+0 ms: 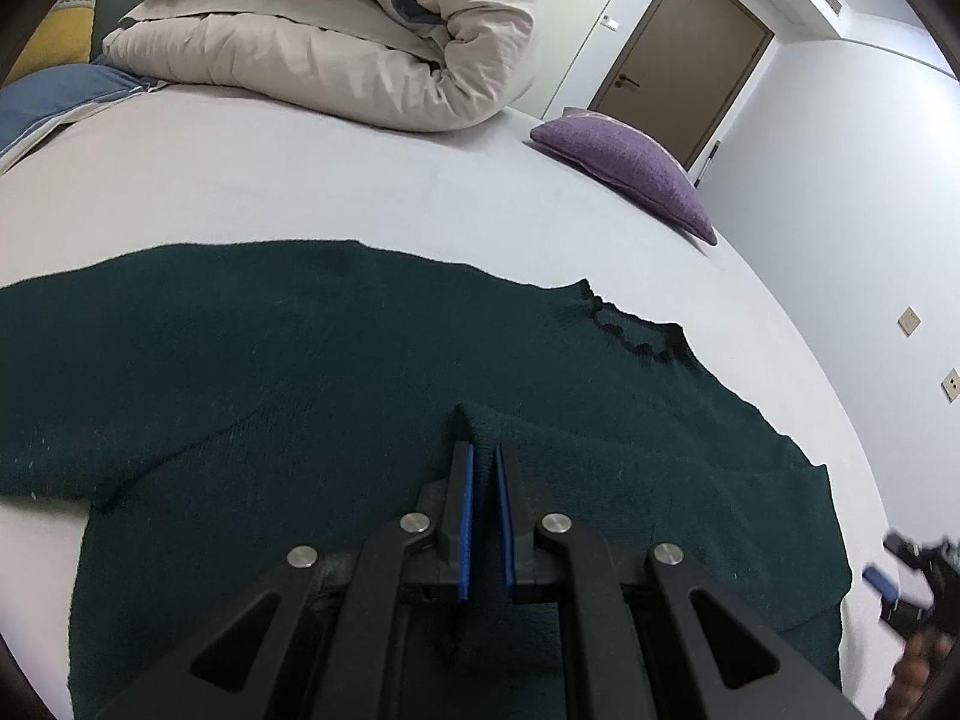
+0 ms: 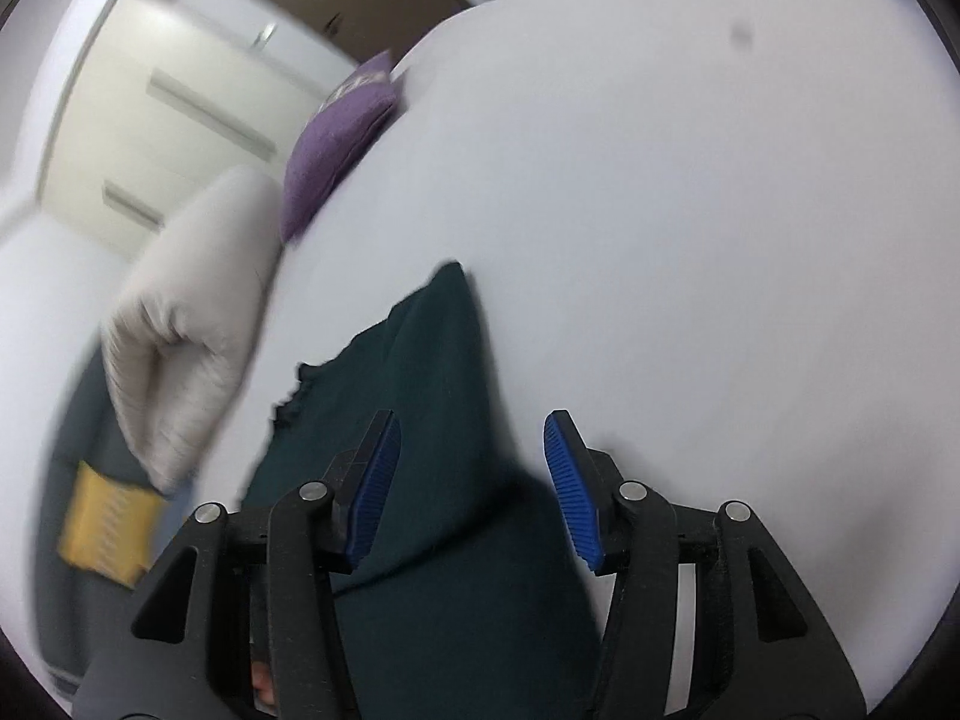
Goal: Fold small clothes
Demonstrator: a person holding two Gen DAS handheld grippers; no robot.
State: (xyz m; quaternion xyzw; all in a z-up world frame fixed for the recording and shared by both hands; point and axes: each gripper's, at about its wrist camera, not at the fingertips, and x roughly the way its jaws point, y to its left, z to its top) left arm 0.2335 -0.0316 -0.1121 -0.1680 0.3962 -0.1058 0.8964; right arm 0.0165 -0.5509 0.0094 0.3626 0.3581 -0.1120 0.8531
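A dark green knit sweater (image 1: 300,360) lies spread flat on the white bed (image 1: 300,192), its neckline (image 1: 636,330) toward the right. My left gripper (image 1: 483,450) is shut on a raised fold of the sweater's near sleeve. My right gripper (image 2: 471,438) is open and empty, hovering over the sweater's edge (image 2: 432,360) in the blurred right wrist view. It also shows at the far right of the left wrist view (image 1: 900,582).
A rolled cream duvet (image 1: 360,42) lies at the back of the bed and a purple cushion (image 1: 630,168) sits near the right edge. A blue pillow (image 1: 54,96) is at the back left. A brown door (image 1: 678,54) stands beyond.
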